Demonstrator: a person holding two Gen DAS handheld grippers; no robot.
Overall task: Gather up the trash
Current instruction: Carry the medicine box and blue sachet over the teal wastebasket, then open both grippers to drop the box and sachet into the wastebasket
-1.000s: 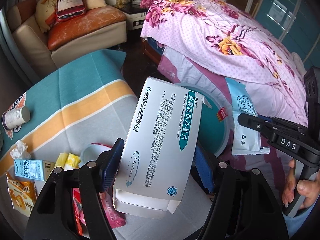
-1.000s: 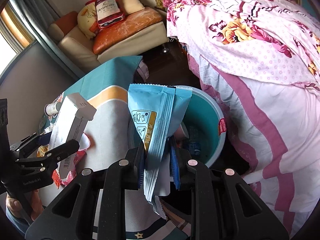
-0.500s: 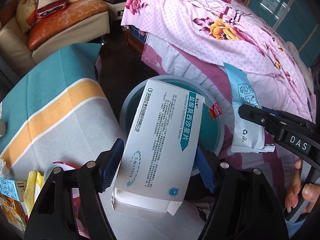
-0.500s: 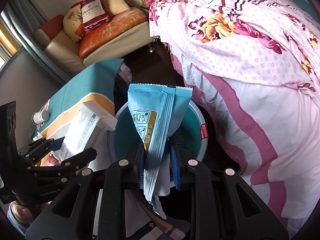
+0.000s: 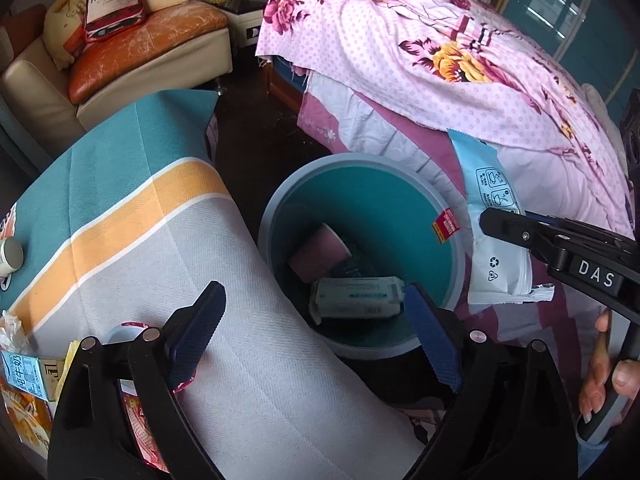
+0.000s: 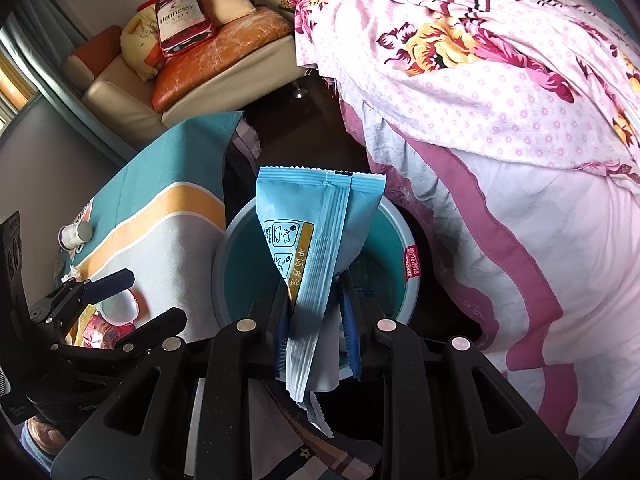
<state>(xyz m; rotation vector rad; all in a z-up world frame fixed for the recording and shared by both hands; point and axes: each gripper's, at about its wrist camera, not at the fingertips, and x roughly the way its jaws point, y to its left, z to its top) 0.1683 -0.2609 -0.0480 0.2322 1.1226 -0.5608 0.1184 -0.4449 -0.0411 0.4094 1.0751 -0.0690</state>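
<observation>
So our left claw (image 5: 312,312) has just been opening and now stands wide with nothing between its pads. The white box (image 5: 357,297) lies flat at the bottom of the bin (image 5: 456,276), touching a pink cup (image 5: 318,254) that sits at about 10 o'clock from it. In the left view the bin is dead centre, with the desk (image 5: 160,216) at 9 o'clock and the bed (image 5: 460,72) up at 1 o'clock.

Our right claw (image 6: 316,312) is narrow, clamped on a blue sachet (image 6: 316,232) that sticks upright out of the pads, right over the bin (image 6: 400,220) mouth in its own view. From the left view the same sachet (image 5: 490,232) hangs just beside the bin rim at 3 o'clock.

Other trash on the desk, down at 8 o'clock in the left view: a milk carton (image 5: 22,372), a crumpled tissue (image 5: 12,328), a red wrapper (image 5: 140,420). A small bottle (image 5: 10,256) sits at the 9 o'clock edge.
</observation>
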